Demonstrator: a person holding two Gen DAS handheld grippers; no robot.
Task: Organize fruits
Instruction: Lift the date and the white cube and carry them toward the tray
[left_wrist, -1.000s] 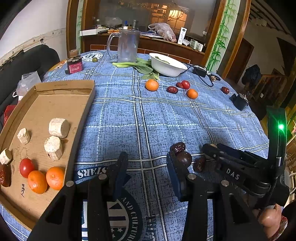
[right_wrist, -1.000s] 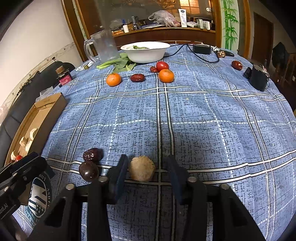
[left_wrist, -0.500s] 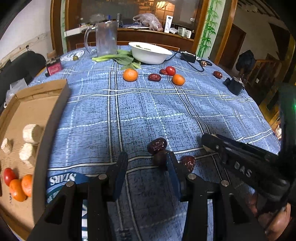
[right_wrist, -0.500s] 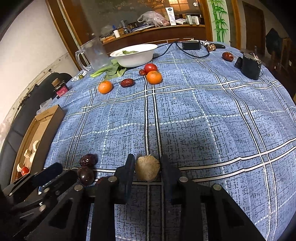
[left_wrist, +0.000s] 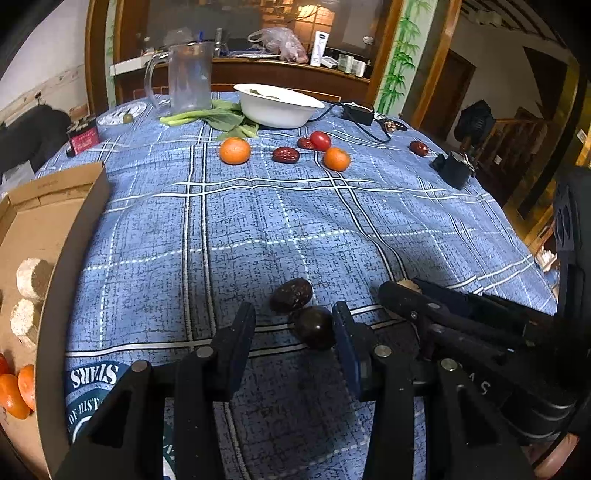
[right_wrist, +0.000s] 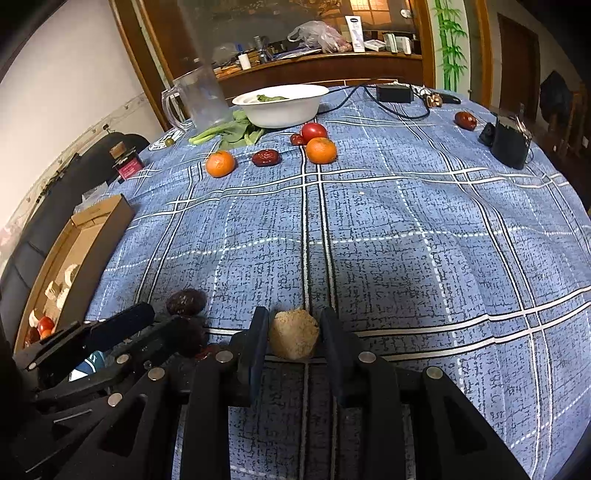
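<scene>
Your right gripper (right_wrist: 291, 338) is pinching the tan chunk (right_wrist: 293, 334) on the cloth (right_wrist: 369, 229); your left gripper (left_wrist: 291, 332) is spread, dark date (left_wrist: 314, 326) touching its right pad, left pad clear; box (left_wrist: 59, 258) far left holds oranges (left_wrist: 14, 391).

A wide white plastic bowl (left_wrist: 276, 109) sits at the far end of the blue plaid tablecloth (left_wrist: 258, 221); a clear glass pitcher (left_wrist: 188, 86) stands left of the bowl, green leafy vegetables (left_wrist: 221, 120) between them.
</scene>
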